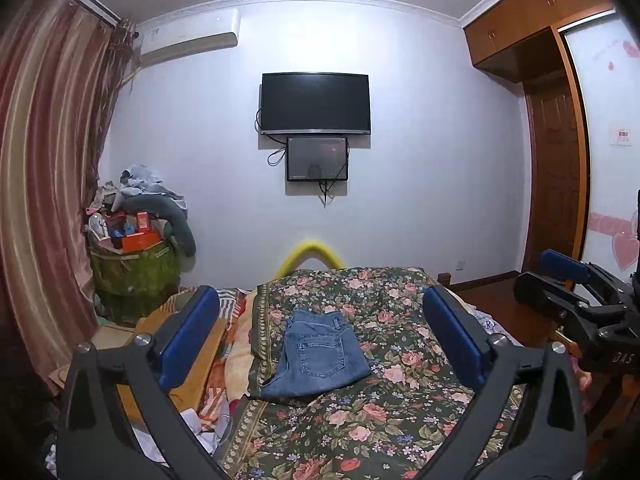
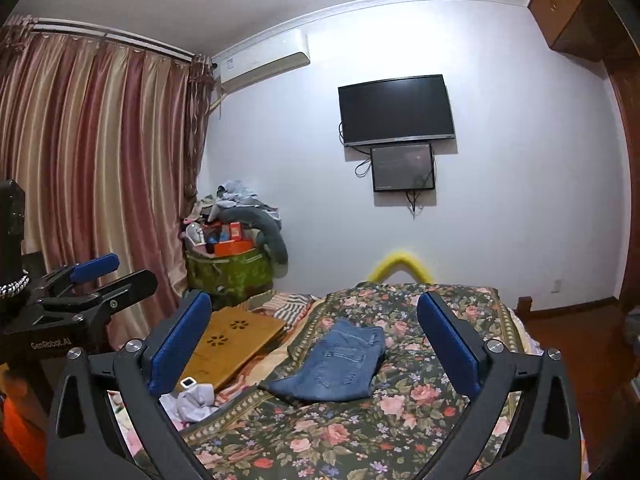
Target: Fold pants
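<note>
"GenRobot.AI" printed on left gripper (image 2: 94, 270) body

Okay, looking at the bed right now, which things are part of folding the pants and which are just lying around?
Part of the job:
- folded jeans
- floral quilt they lie on
- left claw, open
- right claw, open

Just lying around:
- wooden lap tray
- white cloth
- green bag of clutter
- wall TV

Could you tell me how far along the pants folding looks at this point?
Done, it seems: the jeans lie folded into a compact bundle on the floral bedspread. In hand: nothing; the left claw and right claw are open and clear of them. Left: apparently nothing, perhaps neatening the loose edge.
</note>
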`<state>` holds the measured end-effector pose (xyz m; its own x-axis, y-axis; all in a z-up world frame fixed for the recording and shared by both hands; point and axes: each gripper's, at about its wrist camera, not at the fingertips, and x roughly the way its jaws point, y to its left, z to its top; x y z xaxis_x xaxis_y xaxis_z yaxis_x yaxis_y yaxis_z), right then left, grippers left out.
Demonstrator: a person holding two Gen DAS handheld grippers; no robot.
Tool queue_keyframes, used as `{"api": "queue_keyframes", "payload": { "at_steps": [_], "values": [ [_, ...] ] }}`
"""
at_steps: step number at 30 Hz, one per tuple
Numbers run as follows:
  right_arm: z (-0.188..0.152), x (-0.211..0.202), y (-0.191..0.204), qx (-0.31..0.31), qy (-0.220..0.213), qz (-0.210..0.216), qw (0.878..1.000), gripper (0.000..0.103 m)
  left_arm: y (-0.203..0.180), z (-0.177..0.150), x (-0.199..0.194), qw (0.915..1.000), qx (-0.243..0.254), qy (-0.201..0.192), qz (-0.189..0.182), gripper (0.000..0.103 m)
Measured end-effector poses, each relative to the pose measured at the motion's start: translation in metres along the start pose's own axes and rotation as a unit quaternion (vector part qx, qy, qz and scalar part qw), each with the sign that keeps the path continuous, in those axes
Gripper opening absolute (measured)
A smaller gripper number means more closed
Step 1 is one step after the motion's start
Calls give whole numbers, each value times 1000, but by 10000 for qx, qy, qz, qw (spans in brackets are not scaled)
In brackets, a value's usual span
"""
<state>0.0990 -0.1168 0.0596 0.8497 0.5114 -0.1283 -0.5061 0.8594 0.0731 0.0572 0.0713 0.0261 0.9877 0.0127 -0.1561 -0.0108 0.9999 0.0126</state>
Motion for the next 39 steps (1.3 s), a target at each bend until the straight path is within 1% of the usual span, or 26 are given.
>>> {"api": "queue_keyframes", "payload": {
  "at_steps": [10, 39],
  "values": [
    [-11, -6, 0, -27, -3, -39, 10000, 102, 1, -4, 5, 9999, -49, 102, -65, 103],
    [-9, -7, -4, -27, 120, -172, 9998, 102, 2, -4, 15, 9997, -47, 202, -130, 103]
  ]
}}
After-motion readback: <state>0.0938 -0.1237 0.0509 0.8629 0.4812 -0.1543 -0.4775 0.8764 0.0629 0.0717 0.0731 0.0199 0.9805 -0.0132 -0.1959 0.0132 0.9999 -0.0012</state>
